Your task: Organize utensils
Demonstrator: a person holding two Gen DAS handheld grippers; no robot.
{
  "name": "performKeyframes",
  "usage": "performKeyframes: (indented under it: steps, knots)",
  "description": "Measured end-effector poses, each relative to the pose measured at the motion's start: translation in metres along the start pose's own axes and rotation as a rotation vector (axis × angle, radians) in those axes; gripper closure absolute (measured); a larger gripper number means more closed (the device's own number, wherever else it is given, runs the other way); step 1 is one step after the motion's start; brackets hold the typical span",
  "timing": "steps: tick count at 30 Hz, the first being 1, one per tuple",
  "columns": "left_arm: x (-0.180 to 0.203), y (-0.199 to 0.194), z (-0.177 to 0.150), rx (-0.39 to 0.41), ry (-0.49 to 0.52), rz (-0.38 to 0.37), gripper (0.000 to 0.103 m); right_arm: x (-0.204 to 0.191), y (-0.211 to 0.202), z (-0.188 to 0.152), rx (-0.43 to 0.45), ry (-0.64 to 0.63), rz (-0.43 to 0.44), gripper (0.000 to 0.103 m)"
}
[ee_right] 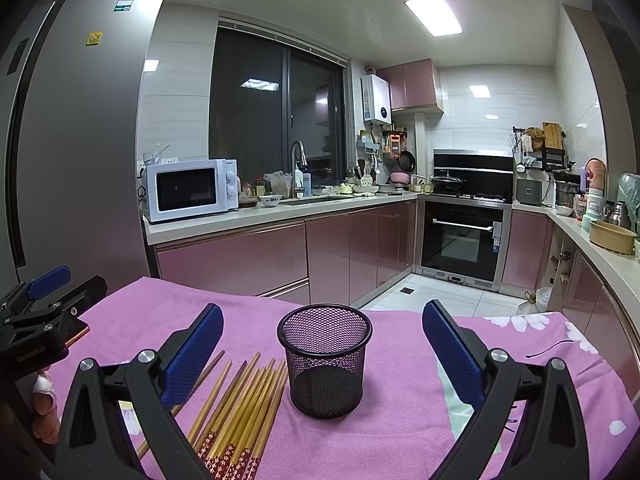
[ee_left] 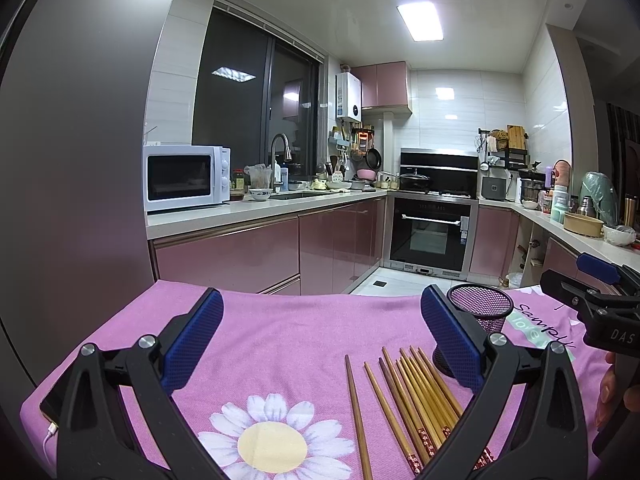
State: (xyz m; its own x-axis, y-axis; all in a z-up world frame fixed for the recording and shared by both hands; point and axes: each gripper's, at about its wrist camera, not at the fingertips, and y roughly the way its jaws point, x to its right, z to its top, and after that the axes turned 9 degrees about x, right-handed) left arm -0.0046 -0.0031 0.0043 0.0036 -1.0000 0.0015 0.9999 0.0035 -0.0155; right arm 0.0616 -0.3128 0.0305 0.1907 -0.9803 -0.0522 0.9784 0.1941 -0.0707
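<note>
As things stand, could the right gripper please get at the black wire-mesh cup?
Probably yes: the right gripper is open and the upright black wire-mesh cup stands between its fingers' line, with only bare pink cloth before it.

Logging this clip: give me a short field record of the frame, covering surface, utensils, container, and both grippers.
surface: pink floral cloth over a table
utensils: chopsticks lying loose in a bundle on the cloth, left of the holder
container: black mesh cup, upright, nothing seen inside
left gripper: open, above the cloth, holding nothing
right gripper: open, cup between its fingers, not touching
progress: no chopstick in the cup yet
</note>
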Motion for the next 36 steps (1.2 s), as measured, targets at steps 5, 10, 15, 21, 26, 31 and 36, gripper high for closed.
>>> performKeyframes:
  steps: [5, 10, 15, 21, 26, 31, 36]
  knots:
    - [0.0, -0.0006, 0.0004, 0.0, 0.0, -0.001, 0.006, -0.0001, 0.0001, -0.0002, 0.001, 0.0, 0.0, 0.007]
    - [0.0001, 0.0007, -0.0001, -0.001, -0.001, -0.001, 0.006, 0.0, 0.0006, -0.0002, 0.001, 0.001, 0.0, 0.007]
    - [0.0022, 0.0011, -0.0001, -0.004, -0.001, -0.002, 0.006, -0.0008, 0.0, -0.0012, 0.002, 0.0, -0.002, 0.007]
    - [0.0015, 0.0014, -0.0001, -0.002, -0.002, -0.002, 0.006, 0.0009, -0.0004, 0.0004, 0.002, 0.002, 0.001, 0.007]
    - [0.0013, 0.0016, -0.0003, -0.003, -0.002, -0.001, 0.006, 0.0007, -0.0005, 0.0005, 0.001, 0.002, 0.0, 0.007]
    - [0.0011, 0.0018, -0.0003, -0.004, -0.002, -0.002, 0.006, 0.0009, -0.0002, 0.0005, 0.0, 0.004, 0.001, 0.007]
    - [0.0018, 0.0012, 0.0, -0.005, -0.002, -0.002, 0.006, 0.0003, 0.0004, 0.0005, 0.0, 0.002, 0.0, 0.007]
